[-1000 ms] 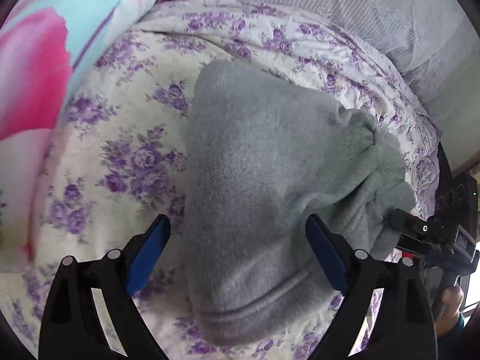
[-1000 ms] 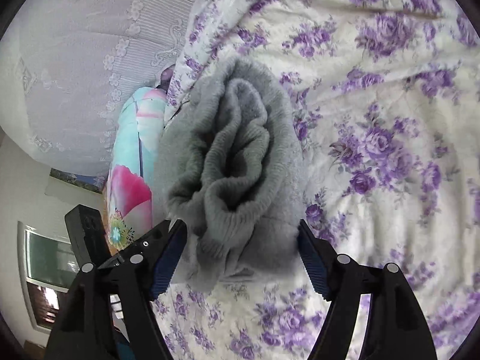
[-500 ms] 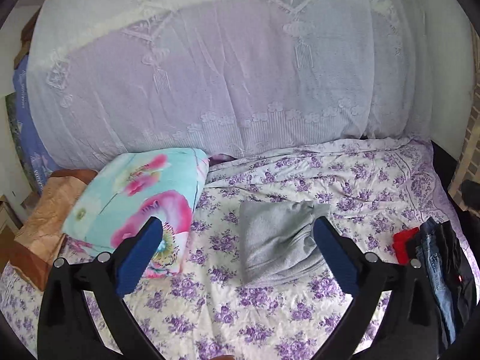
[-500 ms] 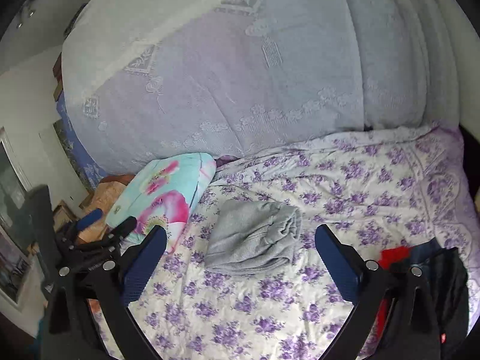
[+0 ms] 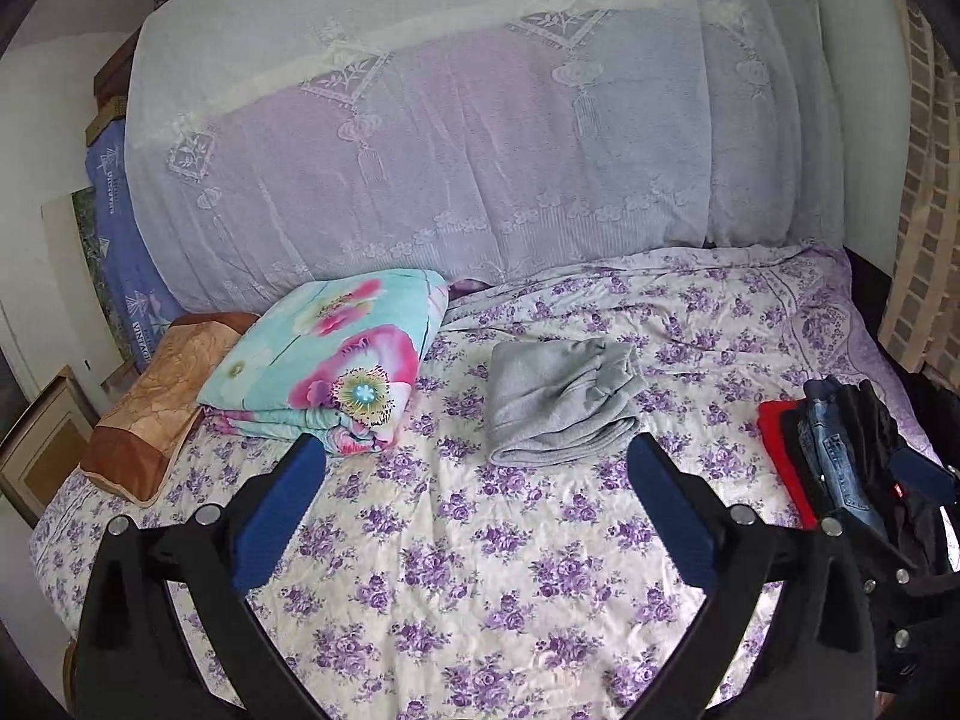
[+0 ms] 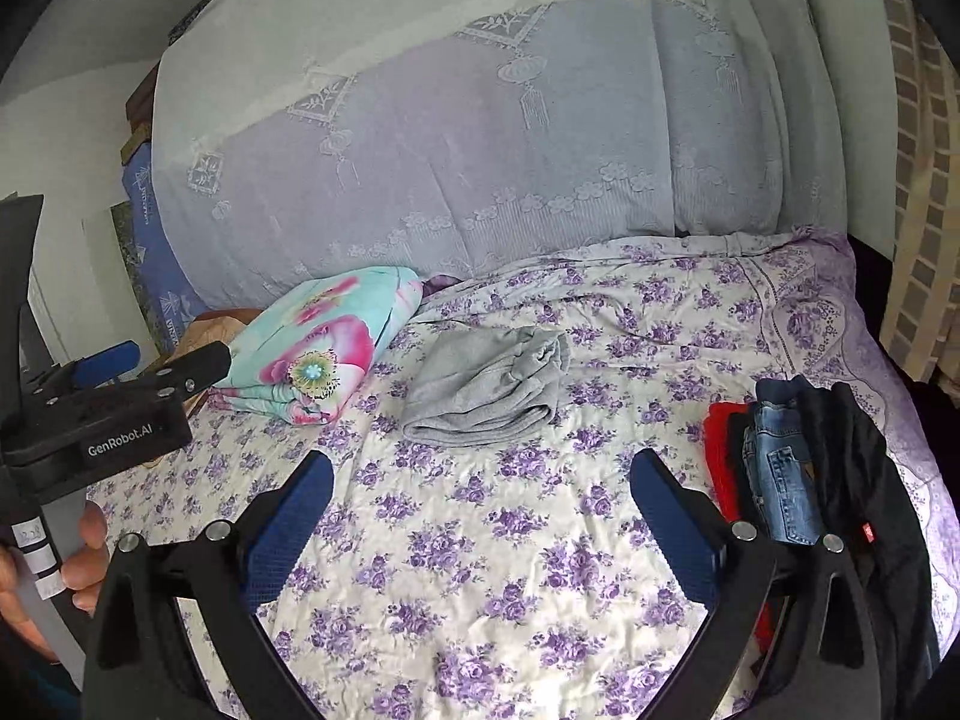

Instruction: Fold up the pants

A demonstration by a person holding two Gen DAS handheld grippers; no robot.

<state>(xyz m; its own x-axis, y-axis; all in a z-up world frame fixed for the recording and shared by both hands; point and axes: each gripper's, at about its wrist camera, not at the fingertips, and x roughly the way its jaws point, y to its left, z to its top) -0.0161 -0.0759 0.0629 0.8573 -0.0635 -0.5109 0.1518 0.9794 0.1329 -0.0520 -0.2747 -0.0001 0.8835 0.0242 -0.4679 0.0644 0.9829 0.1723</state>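
The grey pants [image 5: 561, 399] lie folded in a compact bundle on the purple-flowered bedsheet [image 5: 480, 570], mid-bed; the right wrist view shows the same bundle [image 6: 489, 390]. My left gripper [image 5: 474, 486] is open and empty, well back from the pants and above the sheet. My right gripper [image 6: 480, 501] is open too, with nothing between its blue pads [image 6: 672, 516]. In the right wrist view the left gripper's body [image 6: 102, 414] shows at the left edge, held by a hand [image 6: 84, 558].
A folded floral quilt [image 5: 330, 360] and a brown pillow [image 5: 156, 402] lie left of the pants. A pile of clothes with jeans [image 5: 840, 456], red and black items sits at the right edge of the bed. A lace-covered heap [image 5: 480, 150] rises behind.
Both grippers let go of the grey pants, opened wide, and pulled back and up. The pants, close between the fingers a second ago, now lie small and distant on the bed.
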